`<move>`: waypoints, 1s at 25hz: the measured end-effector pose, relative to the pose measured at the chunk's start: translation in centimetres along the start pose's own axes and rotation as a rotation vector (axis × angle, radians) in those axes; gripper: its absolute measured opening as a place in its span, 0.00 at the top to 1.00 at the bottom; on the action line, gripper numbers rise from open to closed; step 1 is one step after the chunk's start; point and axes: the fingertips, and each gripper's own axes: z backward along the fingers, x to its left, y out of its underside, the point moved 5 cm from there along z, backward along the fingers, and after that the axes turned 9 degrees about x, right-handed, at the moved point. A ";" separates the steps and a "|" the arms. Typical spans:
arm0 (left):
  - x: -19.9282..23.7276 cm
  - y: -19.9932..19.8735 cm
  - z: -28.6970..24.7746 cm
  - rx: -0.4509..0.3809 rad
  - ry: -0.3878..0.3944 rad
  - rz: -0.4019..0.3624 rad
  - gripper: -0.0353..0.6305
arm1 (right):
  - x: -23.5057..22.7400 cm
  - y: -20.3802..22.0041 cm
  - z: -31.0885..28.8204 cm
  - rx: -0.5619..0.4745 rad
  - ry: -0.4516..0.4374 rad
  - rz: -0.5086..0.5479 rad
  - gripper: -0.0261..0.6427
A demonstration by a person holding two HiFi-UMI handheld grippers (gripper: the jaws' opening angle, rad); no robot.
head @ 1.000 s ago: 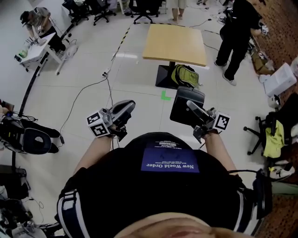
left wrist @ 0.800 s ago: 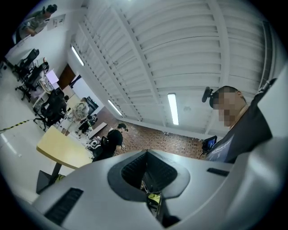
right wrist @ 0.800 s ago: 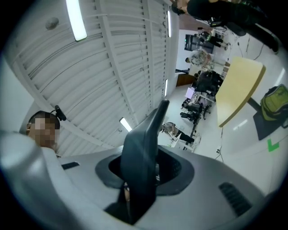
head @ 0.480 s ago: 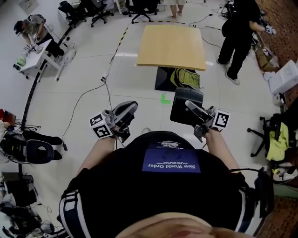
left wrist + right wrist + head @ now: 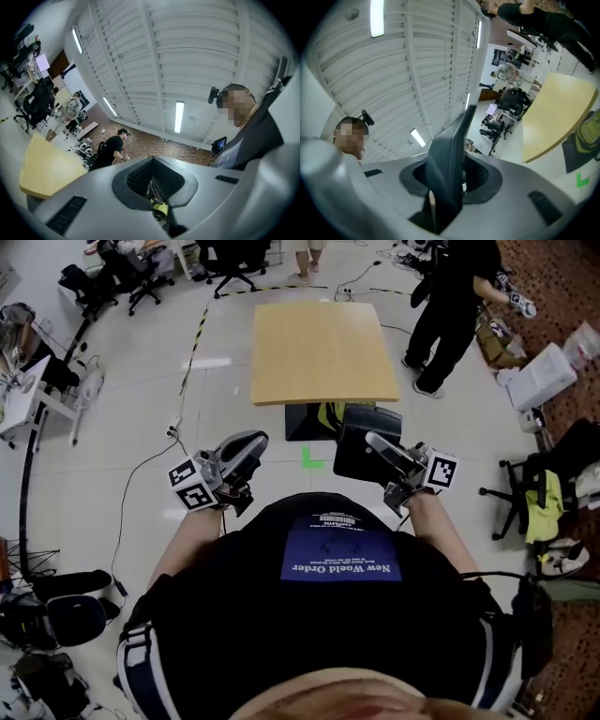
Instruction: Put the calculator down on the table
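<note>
My right gripper (image 5: 377, 444) is shut on the calculator (image 5: 358, 448), a dark flat slab held in the air just short of the near edge of the wooden table (image 5: 323, 352). In the right gripper view the calculator (image 5: 450, 154) stands on edge between the jaws of the right gripper (image 5: 447, 190), with the table (image 5: 558, 112) off to the right. My left gripper (image 5: 246, 448) hangs beside it at the same height, jaws together and nothing in them. In the left gripper view, the left gripper (image 5: 152, 176) points up toward the ceiling, with the table (image 5: 47, 171) at lower left.
A green backpack (image 5: 330, 413) leans on the table's black base (image 5: 298, 426). A green tape mark (image 5: 311, 458) is on the floor. A person in black (image 5: 450, 306) stands at the table's far right. Office chairs (image 5: 234, 257), floor cables (image 5: 141, 474) and a chair with a yellow garment (image 5: 544, 502) surround the area.
The table has drawn closer and lower in the head view as both grippers advance toward it. The calculator stays in the right gripper; the left stays shut.
</note>
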 end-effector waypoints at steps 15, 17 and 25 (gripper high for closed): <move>15.3 -6.2 0.5 0.023 0.037 0.040 0.94 | -10.3 -8.7 -8.5 -0.050 0.064 -0.031 0.79; 16.7 -6.4 -0.4 0.020 0.011 0.043 0.94 | -12.2 -10.3 -8.8 -0.036 0.049 -0.042 0.79; 24.1 -9.4 -10.3 -0.052 -0.154 -0.030 0.94 | -23.3 -22.7 -8.3 0.110 -0.082 -0.076 0.79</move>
